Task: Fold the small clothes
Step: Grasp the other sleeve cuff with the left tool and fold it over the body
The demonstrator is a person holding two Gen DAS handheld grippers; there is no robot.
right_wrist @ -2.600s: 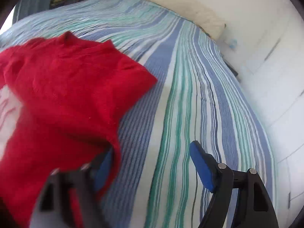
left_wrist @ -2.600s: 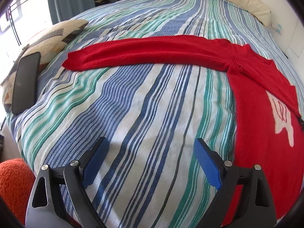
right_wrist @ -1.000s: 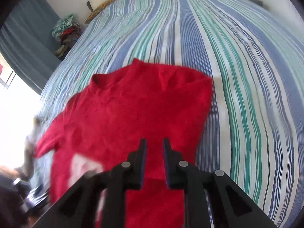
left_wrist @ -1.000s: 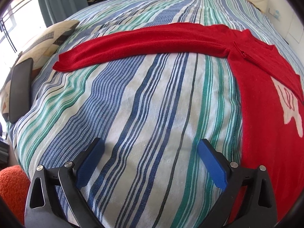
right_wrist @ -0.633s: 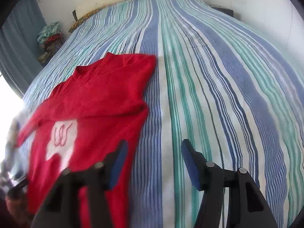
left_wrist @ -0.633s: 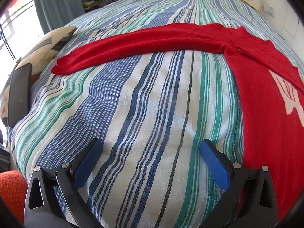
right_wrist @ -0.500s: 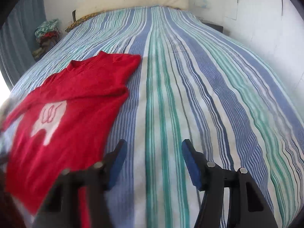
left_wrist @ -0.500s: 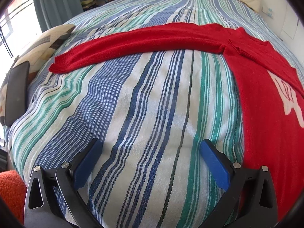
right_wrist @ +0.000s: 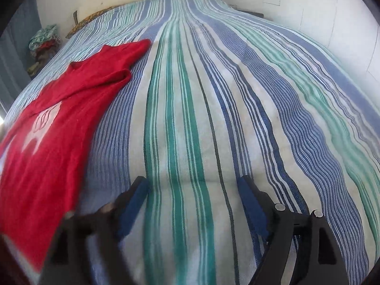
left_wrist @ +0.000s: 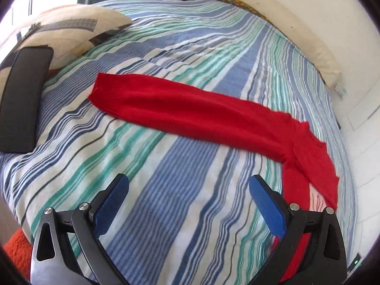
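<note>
A red knitted sweater (left_wrist: 204, 114) with a white motif on its chest lies flat on a bed covered by a blue, green and white striped bedspread (left_wrist: 180, 201). In the left wrist view one long sleeve stretches from ten o'clock towards four o'clock, where the body of the garment is cut off behind the right finger. In the right wrist view the sweater (right_wrist: 54, 128) fills the nine o'clock side, its lower hem blurred and lost past the frame edge.

The left gripper (left_wrist: 188, 190) stands spread wide over bare bedspread, nothing between its blue pads. The right gripper (right_wrist: 193, 190) has its jaws opening, with only striped cloth beneath; its left finger is smeared by motion.

At ten o'clock in the left view, a cream patterned pillow (left_wrist: 68, 28) bears a flat black slab-shaped object (left_wrist: 23, 95), partly cropped. A pile of mixed clothes (right_wrist: 44, 42) at the far corner is too small to make out.
</note>
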